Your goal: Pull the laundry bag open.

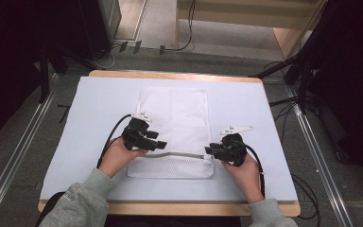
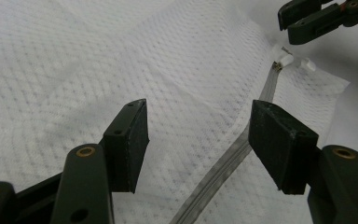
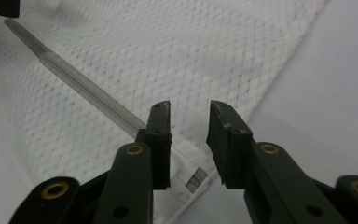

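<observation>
While both grippers hover at its near end, the white mesh laundry bag (image 1: pixel 174 127) lies flat on the pale blue table cover (image 1: pixel 94 109); left gripper (image 1: pixel 157 143) jaws wide apart, right gripper (image 1: pixel 210 150) narrowly parted, neither holding the grey zipper strip (image 1: pixel 182 154)

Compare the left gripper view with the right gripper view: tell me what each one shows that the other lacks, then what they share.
Left gripper view alone: the zipper's white pull end and the right tongs hovering near it. Right gripper view alone: the bag's corner with a small printed label below its own open tongs. Shared: the white mesh bag, its grey zipper strip and the pale table cover. The left tongs are open above the strip.
</observation>
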